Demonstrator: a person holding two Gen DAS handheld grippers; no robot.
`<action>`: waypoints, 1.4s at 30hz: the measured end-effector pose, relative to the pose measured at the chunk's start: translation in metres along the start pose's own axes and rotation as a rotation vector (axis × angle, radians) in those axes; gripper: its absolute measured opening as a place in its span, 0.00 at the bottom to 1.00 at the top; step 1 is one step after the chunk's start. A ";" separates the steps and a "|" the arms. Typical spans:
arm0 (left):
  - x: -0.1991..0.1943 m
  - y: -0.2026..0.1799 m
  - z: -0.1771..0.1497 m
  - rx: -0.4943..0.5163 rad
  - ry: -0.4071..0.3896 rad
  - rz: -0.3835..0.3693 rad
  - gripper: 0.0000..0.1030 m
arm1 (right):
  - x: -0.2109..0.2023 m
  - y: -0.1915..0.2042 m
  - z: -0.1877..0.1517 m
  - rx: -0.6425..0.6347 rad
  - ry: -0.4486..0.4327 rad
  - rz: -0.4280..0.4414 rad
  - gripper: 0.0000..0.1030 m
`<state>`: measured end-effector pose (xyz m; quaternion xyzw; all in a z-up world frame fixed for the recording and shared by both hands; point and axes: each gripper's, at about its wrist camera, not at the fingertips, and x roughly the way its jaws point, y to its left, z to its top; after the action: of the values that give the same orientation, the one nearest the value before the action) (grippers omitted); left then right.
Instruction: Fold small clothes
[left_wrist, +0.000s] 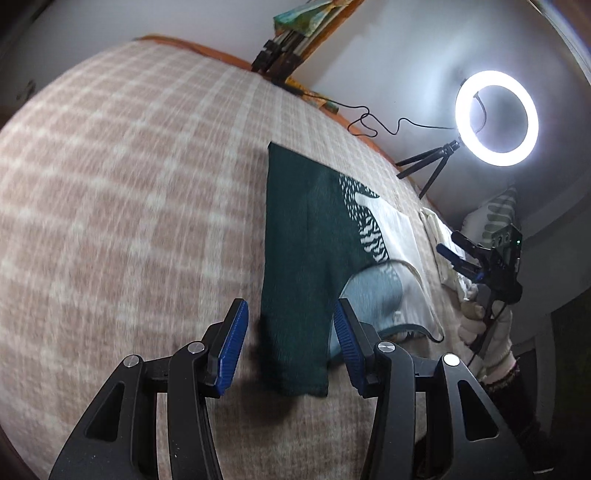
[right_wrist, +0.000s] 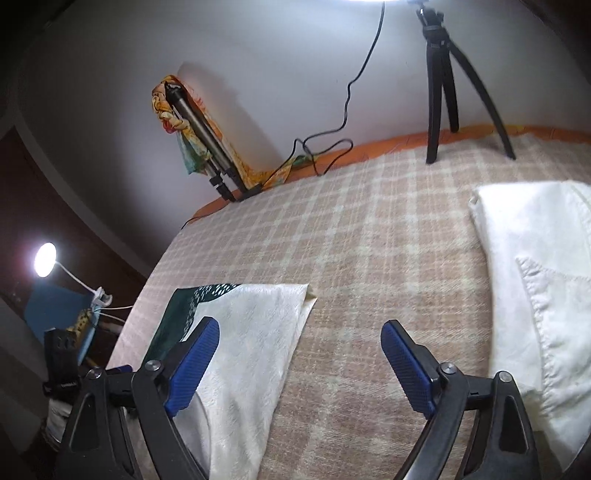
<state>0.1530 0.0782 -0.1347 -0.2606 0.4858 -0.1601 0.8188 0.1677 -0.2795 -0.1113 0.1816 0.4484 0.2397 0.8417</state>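
A small top, dark green, white and pale blue, lies flat on the checked blanket. My left gripper is open and empty, just above the green near corner of the top. My right gripper is open and empty over the blanket, its left finger above the white part of the top. The right gripper also shows in the left wrist view, held by a gloved hand, beyond the top's far side. A folded white garment lies to the right.
A lit ring light on a small black tripod stands at the blanket's edge by the wall, its cable trailing. A folded tripod with a colourful cloth leans on the wall. A desk lamp glows at the left.
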 end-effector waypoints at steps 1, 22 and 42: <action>0.000 0.005 -0.004 -0.030 0.009 -0.015 0.45 | 0.005 0.000 -0.001 0.004 0.018 0.008 0.87; 0.034 -0.007 -0.007 -0.133 0.067 -0.213 0.45 | 0.065 -0.007 0.006 0.115 0.129 0.154 0.73; 0.041 -0.023 -0.011 -0.082 0.067 -0.183 0.19 | 0.098 0.012 0.018 0.082 0.142 0.218 0.53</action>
<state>0.1624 0.0350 -0.1550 -0.3317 0.4933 -0.2228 0.7727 0.2271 -0.2157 -0.1614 0.2461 0.4937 0.3233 0.7688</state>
